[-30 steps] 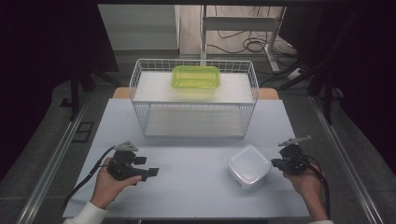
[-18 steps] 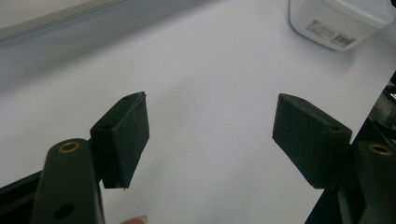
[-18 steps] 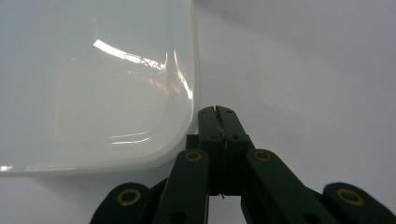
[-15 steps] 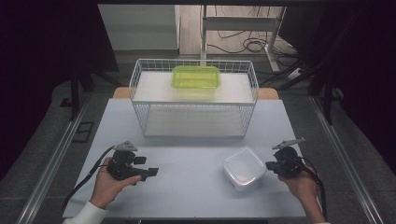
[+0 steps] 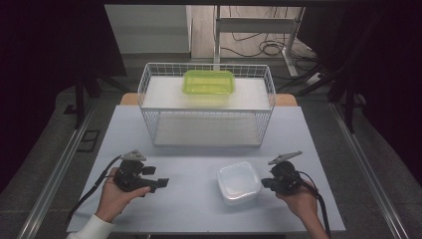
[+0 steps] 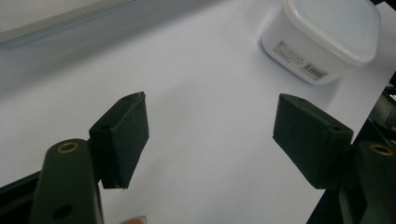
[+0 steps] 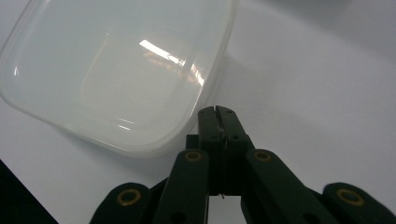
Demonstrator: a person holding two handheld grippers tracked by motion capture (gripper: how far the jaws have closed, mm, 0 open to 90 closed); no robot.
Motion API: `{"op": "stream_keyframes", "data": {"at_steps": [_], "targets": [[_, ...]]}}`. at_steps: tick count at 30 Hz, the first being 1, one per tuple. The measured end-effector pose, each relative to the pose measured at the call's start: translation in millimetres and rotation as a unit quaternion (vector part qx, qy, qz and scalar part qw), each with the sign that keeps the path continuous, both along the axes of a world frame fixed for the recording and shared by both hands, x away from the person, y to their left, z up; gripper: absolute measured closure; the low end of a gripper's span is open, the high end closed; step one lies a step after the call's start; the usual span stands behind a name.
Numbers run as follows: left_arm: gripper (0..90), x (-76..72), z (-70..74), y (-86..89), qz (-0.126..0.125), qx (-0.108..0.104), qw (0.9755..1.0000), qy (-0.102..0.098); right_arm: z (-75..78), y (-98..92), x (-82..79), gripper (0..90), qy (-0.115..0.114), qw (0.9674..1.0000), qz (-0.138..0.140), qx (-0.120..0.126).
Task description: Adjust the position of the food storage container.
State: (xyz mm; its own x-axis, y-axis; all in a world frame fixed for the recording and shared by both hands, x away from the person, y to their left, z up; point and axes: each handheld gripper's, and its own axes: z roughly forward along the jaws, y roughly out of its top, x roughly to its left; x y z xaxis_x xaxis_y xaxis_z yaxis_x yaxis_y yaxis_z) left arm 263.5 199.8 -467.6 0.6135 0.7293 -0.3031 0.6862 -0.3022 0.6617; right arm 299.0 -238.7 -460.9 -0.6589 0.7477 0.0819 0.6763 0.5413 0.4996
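**A:** Where is the white tub (image 5: 239,182), and which gripper is closer to it?

**B:** It sits on the pale table (image 5: 199,214), low and right of centre, open side up. The right gripper (image 5: 264,183) is touching or all but touching its right edge, so the tub lies at nine o'clock from that gripper. The left gripper (image 5: 161,183) is well apart, with the tub at its three o'clock.

**A:** Are the jaws apart?

**B:** The right pair is pressed together with nothing between them, tips against the tub's rim. The left pair stands wide apart over bare table.

**A:** Does the tub have a long axis?

**B:** Barely; it is nearly square with rounded corners.

**A:** What differs from a second ago?

**B:** The tub and the right hand have both shifted left toward the table's middle, seemingly a push. The left hand has not moved. The green tub (image 5: 209,82) on the wire rack (image 5: 149,107) at twelve o'clock is unchanged.
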Motion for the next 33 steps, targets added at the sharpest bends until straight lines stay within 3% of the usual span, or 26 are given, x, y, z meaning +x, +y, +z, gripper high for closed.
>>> {"op": "stream_keyframes", "data": {"at_steps": [14, 18, 23, 33], "targets": [[25.8, 0.7, -0.2, -0.2, 0.001, 0.000, 1.0000, 0.000, -8.6, 58.2, -6.0, 89.1, 0.000, 0.9987, 0.049, 0.013], [25.7, 1.0, -0.3, -0.2, 0.002, 0.000, 1.0000, -0.001, -11.7, 71.0, -4.4, 89.1, 0.001, 0.9982, 0.055, 0.026], [25.7, 0.7, -0.1, -0.1, 0.003, -0.001, 1.0000, -0.001, -12.4, 75.8, -2.7, 89.1, -0.010, 0.9983, 0.053, 0.022], [25.5, 0.0, 1.1, 0.8, 0.005, -0.006, 1.0000, -0.003, -4.7, 69.3, -2.9, 89.0, -0.023, 0.9981, 0.044, 0.037]]}}
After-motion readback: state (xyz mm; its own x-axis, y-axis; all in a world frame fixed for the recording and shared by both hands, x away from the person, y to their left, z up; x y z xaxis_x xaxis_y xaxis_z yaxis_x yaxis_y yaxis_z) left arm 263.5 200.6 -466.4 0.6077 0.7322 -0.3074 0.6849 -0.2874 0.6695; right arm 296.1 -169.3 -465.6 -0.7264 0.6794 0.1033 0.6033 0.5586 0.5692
